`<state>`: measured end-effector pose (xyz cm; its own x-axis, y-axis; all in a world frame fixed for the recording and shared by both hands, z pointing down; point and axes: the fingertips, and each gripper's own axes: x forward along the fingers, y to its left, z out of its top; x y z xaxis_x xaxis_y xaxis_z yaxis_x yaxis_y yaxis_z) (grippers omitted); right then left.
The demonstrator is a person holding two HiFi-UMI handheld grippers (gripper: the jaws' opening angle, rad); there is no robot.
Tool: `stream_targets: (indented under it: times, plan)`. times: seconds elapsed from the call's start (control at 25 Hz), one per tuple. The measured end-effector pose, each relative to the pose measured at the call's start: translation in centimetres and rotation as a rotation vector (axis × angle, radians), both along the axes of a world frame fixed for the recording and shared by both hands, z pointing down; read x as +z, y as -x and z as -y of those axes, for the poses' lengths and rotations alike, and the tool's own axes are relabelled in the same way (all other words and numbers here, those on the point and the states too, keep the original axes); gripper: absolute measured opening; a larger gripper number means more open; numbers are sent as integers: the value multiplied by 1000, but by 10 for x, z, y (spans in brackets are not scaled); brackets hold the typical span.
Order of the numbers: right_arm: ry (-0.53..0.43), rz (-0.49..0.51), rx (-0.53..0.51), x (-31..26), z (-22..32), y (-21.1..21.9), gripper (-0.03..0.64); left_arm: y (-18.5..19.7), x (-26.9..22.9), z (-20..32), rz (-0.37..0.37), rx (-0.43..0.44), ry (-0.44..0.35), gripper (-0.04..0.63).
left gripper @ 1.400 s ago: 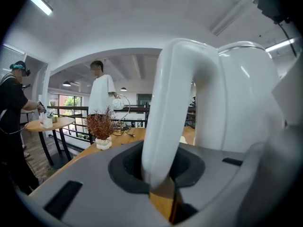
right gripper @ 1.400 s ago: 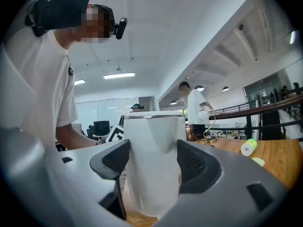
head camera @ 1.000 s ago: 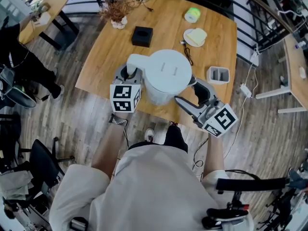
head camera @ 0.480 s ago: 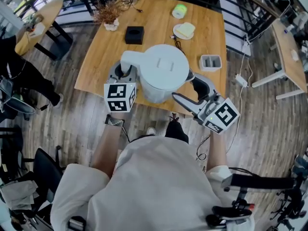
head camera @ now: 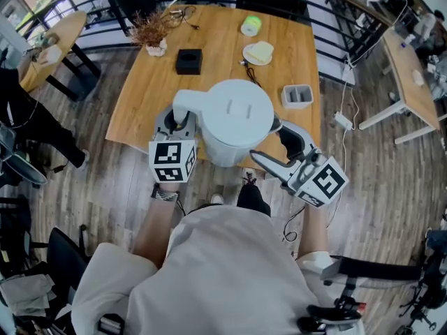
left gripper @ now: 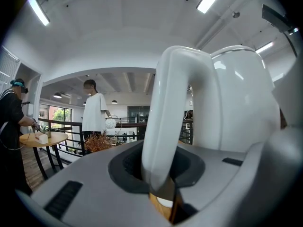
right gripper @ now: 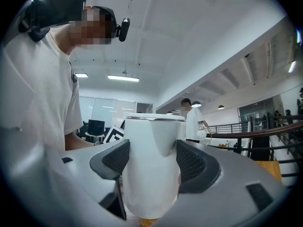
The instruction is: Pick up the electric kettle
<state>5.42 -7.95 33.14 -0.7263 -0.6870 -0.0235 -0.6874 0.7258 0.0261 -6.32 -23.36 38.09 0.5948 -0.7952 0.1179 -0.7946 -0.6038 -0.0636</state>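
Gripping seen on both sides: electric kettle (head camera: 234, 121) held between claws over near edge of desk (head camera: 140, 89). Left claw (head camera: 180, 119) closed on kettle handle (left gripper: 165, 126); right claw (head camera: 278, 132) clamped on kettle body. Well behind kettle: black box (head camera: 188, 61), grey tray (head camera: 297, 95), plate (head camera: 258, 52), green roll (head camera: 251, 25), dried plant (head camera: 150, 33). Open wood seen between kettle and box. Railing (head camera: 335, 40) close along desk's right edge.

Underside of electric kettle (head camera: 235, 121) unseen
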Motion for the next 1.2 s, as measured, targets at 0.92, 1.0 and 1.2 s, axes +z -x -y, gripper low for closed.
stream_targets:
  times: [0.92,1.0,1.2]
  plan:
    - [-10,10,1,-2,3,4,311,5,1,2,4,2,17,74]
    - [-10,8,-1,-1,3,5,311,6,1,2,7,0,17,74]
    - [-13,10,-6,-1,1,6,311,7,2,-1,10,5,17,75]
